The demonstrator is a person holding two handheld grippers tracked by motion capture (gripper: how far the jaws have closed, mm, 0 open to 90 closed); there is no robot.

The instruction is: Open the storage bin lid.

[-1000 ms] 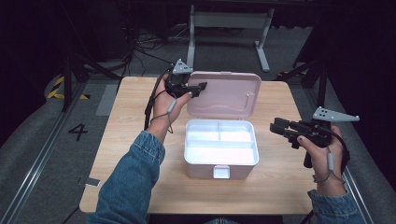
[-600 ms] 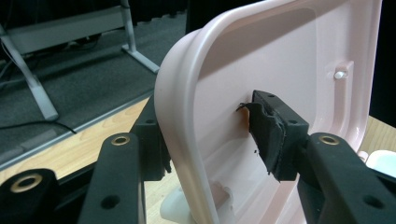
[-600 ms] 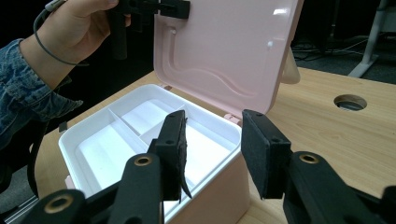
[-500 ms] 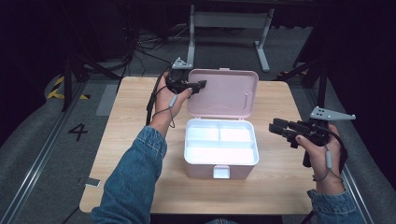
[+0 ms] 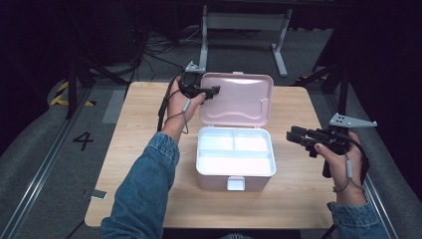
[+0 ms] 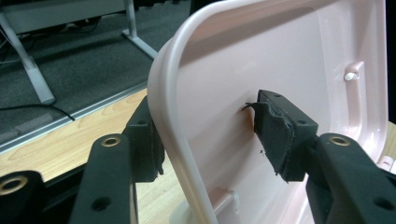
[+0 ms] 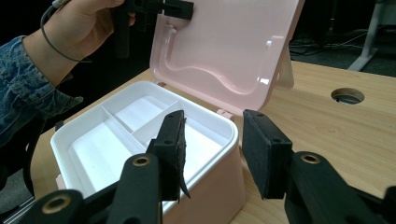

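A pink box point(image 5: 236, 174) stands mid-table with a white divided tray point(image 5: 234, 159) inside. Its lid point(image 5: 239, 99) is tipped up and back. My left gripper point(image 5: 215, 91) is at the lid's upper left corner. In the left gripper view, my left gripper point(image 6: 208, 112) straddles the lid's rim point(image 6: 173, 116), one pad outside and one inside. Its jaws have just been opening, and a gap shows beside the inner pad. My right gripper point(image 5: 293, 135) hovers open to the right of the box. In the right gripper view, my right gripper point(image 7: 215, 123) holds nothing and faces the tray point(image 7: 116, 144) and the lid point(image 7: 224, 46).
The box's front latch point(image 5: 235, 183) faces the near table edge. A round cable hole point(image 7: 348, 95) sits in the wooden tabletop beyond the box. A metal stand point(image 5: 244, 20) rises behind the table. The floor at the left carries a painted 4 point(image 5: 83, 140).
The left hand has shifted a little at the lid's corner and its jaws have spread apart. The lid stands slightly more upright. The right gripper has stayed where it was.
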